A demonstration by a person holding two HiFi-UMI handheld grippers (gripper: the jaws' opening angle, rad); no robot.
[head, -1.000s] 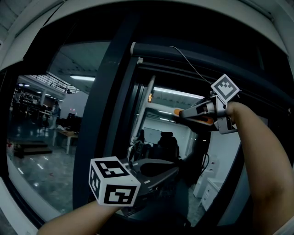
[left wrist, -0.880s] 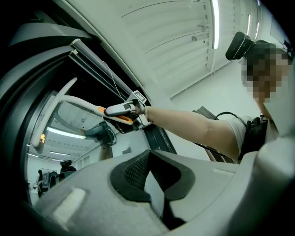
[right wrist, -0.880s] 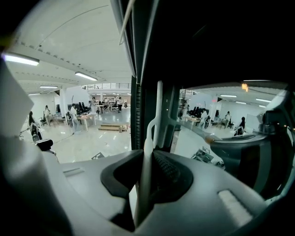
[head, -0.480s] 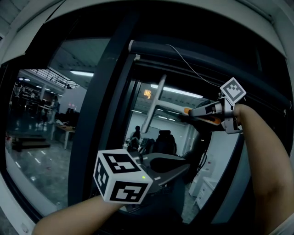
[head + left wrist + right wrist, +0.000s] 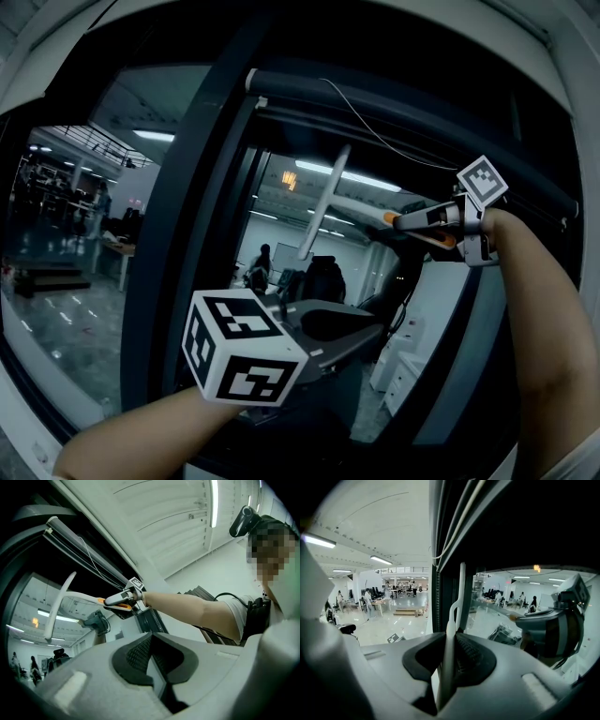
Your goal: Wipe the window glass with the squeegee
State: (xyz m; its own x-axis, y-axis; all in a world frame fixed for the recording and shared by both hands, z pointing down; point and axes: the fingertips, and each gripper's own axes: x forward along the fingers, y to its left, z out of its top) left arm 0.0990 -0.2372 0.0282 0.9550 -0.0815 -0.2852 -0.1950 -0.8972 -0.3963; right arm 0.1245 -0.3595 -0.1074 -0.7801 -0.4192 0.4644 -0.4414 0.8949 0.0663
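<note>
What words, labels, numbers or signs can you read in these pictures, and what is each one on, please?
No text can be read anywhere.
Orange lit sign: too blurred to read.
Left cube and right cube: black-and-white square patterns only, no letters.
Floor marker: too small to read.

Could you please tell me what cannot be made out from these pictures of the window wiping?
1. Head view: whether the squeegee blade actually touches the window glass; dim light and reflections hide the contact.
2. Right gripper view: the squeegee handle's rear end, covered by the right gripper, whose jaws are shut on it.
3. Head view: the window's lower edge, behind the left gripper and forearm.
4. All views: water or streaks on the glass, too faint to see.
</note>
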